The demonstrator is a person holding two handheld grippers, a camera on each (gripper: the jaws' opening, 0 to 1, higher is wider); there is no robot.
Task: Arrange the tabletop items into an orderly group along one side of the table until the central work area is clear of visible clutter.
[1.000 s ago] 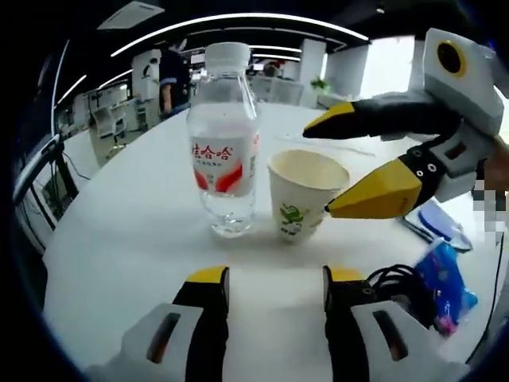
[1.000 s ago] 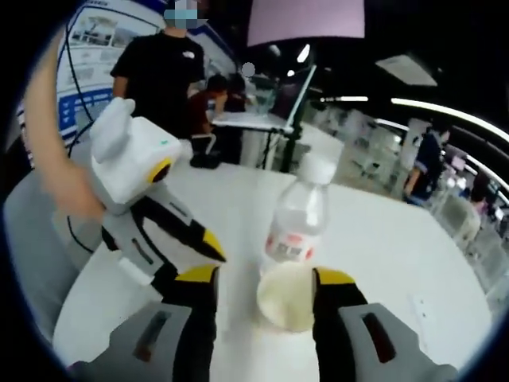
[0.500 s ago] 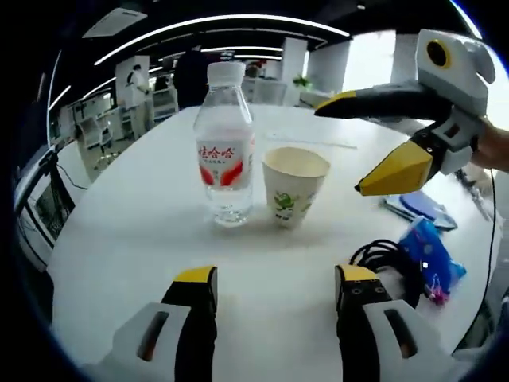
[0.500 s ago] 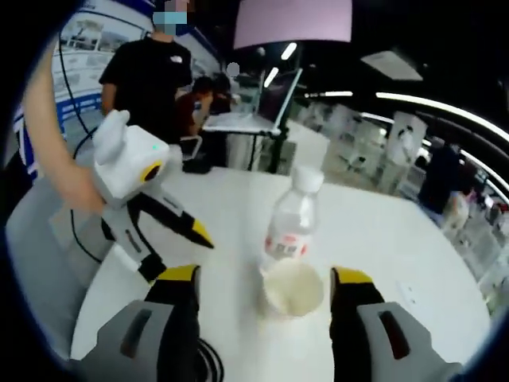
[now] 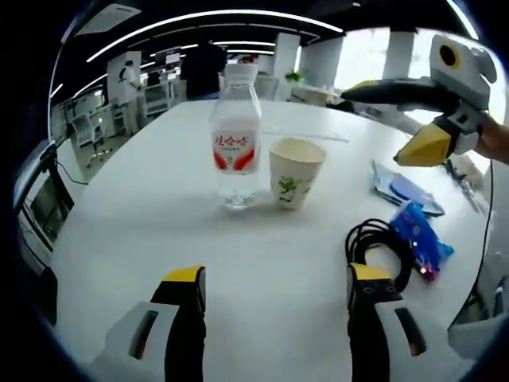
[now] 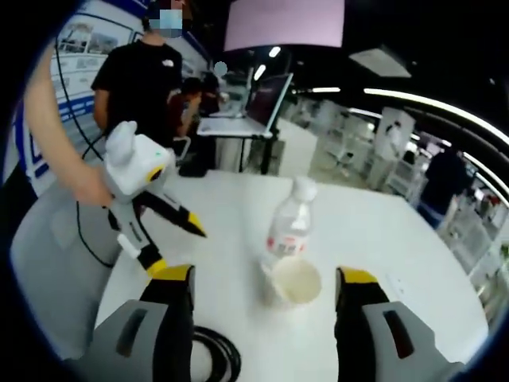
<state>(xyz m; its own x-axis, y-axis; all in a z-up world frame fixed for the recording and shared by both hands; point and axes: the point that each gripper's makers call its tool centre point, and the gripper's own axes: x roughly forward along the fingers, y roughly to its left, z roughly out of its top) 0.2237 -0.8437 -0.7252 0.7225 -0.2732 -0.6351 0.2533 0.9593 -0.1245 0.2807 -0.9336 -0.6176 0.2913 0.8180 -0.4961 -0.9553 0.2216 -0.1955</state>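
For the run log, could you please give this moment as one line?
left gripper open, empty | right gripper open, empty | clear plastic water bottle upright beside white paper cup | black coiled cable near blue packet

Both grippers hang above the table with their 2 jaws spread wide and nothing between them. In its own view the left gripper [image 5: 273, 282] shows yellow-tipped black jaws rising from grey housings at the bottom. The right gripper [image 5: 398, 119] enters that view from the upper right, tips pointing left, with a bit of the person's wrist behind it. In the right gripper view its own jaws [image 6: 262, 282] stand equally parted (tips yellow too), and the left gripper [image 6: 171, 239] angles downward, gripped by a bare forearm [image 6: 56, 127].
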